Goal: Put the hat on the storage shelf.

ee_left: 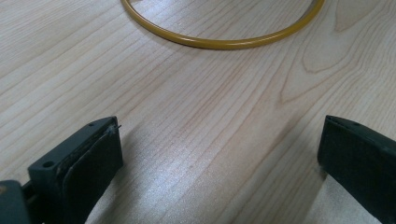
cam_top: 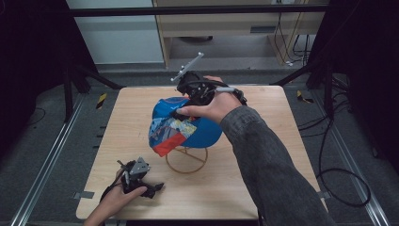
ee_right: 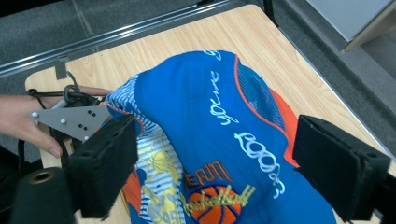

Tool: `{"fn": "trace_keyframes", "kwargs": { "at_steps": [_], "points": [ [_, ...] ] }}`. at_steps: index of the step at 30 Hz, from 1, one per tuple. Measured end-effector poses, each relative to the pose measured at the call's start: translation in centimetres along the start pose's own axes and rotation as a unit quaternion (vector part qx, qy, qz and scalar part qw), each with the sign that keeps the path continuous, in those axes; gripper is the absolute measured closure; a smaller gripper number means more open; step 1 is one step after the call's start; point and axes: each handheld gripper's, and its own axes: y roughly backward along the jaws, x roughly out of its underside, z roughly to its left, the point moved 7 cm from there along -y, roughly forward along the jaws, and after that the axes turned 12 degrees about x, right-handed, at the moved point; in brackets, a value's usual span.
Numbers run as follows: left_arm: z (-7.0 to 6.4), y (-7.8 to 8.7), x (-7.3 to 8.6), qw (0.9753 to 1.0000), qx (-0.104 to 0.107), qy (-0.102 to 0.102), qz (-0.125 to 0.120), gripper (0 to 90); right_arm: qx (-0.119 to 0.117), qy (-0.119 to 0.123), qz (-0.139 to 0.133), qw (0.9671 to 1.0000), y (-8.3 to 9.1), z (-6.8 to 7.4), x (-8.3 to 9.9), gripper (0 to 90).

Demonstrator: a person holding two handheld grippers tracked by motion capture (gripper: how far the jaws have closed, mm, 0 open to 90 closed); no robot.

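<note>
Nearest the high camera: left tongs [cam_top: 149,187] low at the front-left of the bench [cam_top: 263,188], held in the person's left hand [cam_top: 115,197]; its grey three-cornered plate faces up; in the left gripper view its two black jaws stand wide apart with only bare wood between them, gripping nothing; jaws point toward the wire ring ahead.

Count: two tongs; one cap; one wire stand; one bench.

One blue cap [cam_top: 188,125] sits on top of the gold wire stand [cam_top: 187,157] near the bench middle; the stand's round base ring [ee_left: 219,42] lies flat on the wood, just beyond the left tongs. Cap carries white script lettering, orange trim and a basketball print [ee_right: 215,203]; a striped, patterned panel with an orange-red edge hangs toward the front-left in the high view; long axis runs roughly from front-left to back-right across the bench, though which end is the brim I cannot tell.

Right tongs [cam_top: 181,112] reach in from the far side over the cap's back-right part, held in the right hand [cam_top: 211,106], grey sleeve [cam_top: 273,165] crossing the bench; in the right gripper view its jaws are spread wide, one to either side of the cap's crown, not closed on the cloth; whether the pads touch the fabric I cannot tell.
</note>
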Motion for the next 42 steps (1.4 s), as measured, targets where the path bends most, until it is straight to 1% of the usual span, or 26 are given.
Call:
{"fn": "trace_keyframes", "kwargs": {
  "at_steps": [8, 12, 14, 17, 21, 24, 27, 33, 42],
  "points": [
    [0.0, 0.0, 0.0, 1.0000, 0.000, 0.000, 0.000, 0.0, 0.001, -0.004, -0.005, 1.0000, 0.2, -0.4, 0.6, 7.1],
    [0.0, 0.0, 0.0, 1.0000, 0.000, 0.000, 0.000, 0.0, 0.004, -0.008, -0.010, 0.9999, 0.4, -0.5, 0.9, 6.5],
    [0.0, 0.0, 0.0, 1.0000, 0.000, 0.000, 0.000, 0.0, 0.005, -0.009, -0.016, 0.9998, 0.5, -0.7, 1.1, 8.1],
    [0.0, 0.0, 0.0, 1.0000, 0.000, 0.000, 0.000, 0.0, 0.005, -0.018, -0.022, 0.9996, 0.8, -0.9, 1.3, 7.5],
    [0.0, 0.0, 0.0, 1.0000, 0.000, 0.000, 0.000, 0.0, 0.018, -0.026, -0.027, 0.9991, 1.3, -1.5, 1.7, 6.3],
    [0.0, 0.0, 0.0, 1.0000, 0.000, 0.000, 0.000, 0.0, 0.019, -0.031, -0.032, 0.9988, 1.8, -1.7, 2.1, 6.3],
    [0.0, 0.0, 0.0, 1.0000, 0.000, 0.000, 0.000, 0.0, 0.024, -0.033, -0.034, 0.9986, 2.2, -2.0, 2.5, 5.6],
    [0.0, 0.0, 0.0, 1.0000, 0.000, 0.000, 0.001, 0.0, 0.034, -0.046, -0.044, 0.9974, 3.0, -2.7, 3.4, 5.3],
    [0.0, 0.0, 0.0, 1.0000, 0.000, 0.000, 0.001, 0.0, 0.046, -0.062, -0.055, 0.9955, 3.8, -3.5, 4.7, 4.9]
  ]
}}
